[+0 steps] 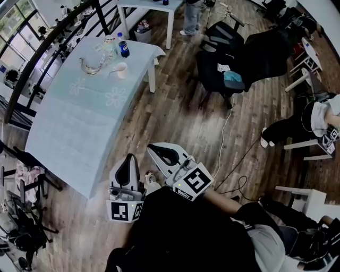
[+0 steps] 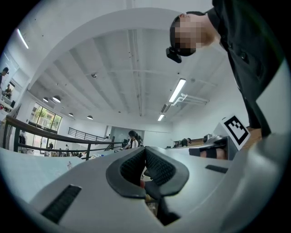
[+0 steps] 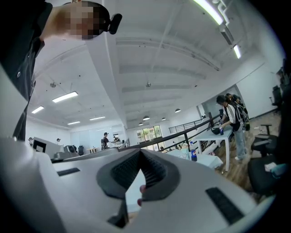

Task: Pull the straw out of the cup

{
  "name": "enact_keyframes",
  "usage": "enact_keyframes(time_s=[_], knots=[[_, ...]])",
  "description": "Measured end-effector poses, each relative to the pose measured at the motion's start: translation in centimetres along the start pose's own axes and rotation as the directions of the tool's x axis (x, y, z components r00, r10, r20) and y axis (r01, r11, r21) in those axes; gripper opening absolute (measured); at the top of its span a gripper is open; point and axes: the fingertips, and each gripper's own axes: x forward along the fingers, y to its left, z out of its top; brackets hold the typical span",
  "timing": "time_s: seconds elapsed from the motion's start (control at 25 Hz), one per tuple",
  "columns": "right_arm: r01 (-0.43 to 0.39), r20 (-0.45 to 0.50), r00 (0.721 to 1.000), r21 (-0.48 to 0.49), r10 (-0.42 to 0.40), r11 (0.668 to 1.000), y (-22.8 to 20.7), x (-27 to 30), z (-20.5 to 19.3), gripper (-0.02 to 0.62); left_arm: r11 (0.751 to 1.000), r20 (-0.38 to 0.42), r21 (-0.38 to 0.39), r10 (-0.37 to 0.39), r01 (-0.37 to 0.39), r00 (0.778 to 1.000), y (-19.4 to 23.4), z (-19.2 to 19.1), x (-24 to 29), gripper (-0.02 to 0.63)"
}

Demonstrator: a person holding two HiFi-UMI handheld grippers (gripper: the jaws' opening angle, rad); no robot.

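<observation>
Left claw (image 1: 129,163) and right claw (image 1: 159,152) are both closed, empty, low centre of frame against the person's dark torso. Cup (image 1: 121,69) stands upper left on the desk (image 1: 69,122), near a bottle (image 1: 123,47). Straw too small to make out.

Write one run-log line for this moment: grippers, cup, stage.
left gripper: shut, empty | right gripper: shut, empty | cup: on table, far from both | stage: not started

We are in a large open office or lab hall. It has a wooden floor (image 1: 175,122), black office chairs (image 1: 223,58), white tables (image 1: 143,6), a long bench (image 1: 69,122) under a pale cloth, a dark railing (image 3: 173,135), ceiling strip lights (image 2: 177,90) and people (image 3: 232,118) standing by the tables.
</observation>
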Motion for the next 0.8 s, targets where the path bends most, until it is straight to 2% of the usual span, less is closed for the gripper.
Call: enact_keyframes(time_s=[0.28,0.52,0.8], knots=[[-0.011,0.010,1.000,0.000,0.011,1.000,-3.1,-2.0,0.3,0.008,1.000,-0.004,0.017,-0.001,0.001,1.000,-2.7,-1.0,2.7,0.014],[-0.023,0.021,0.999,-0.011,0.024,1.000,-2.9,-2.7,0.8,0.008,1.000,0.010,0.021,0.008,-0.008,1.000,-3.3,-0.7,2.8,0.014],[-0.043,0.020,0.999,0.003,0.043,0.999,-5.5,-4.7,0.7,0.008,0.999,0.026,0.010,0.042,-0.043,0.999,-5.2,-1.9,4.1,0.014]])
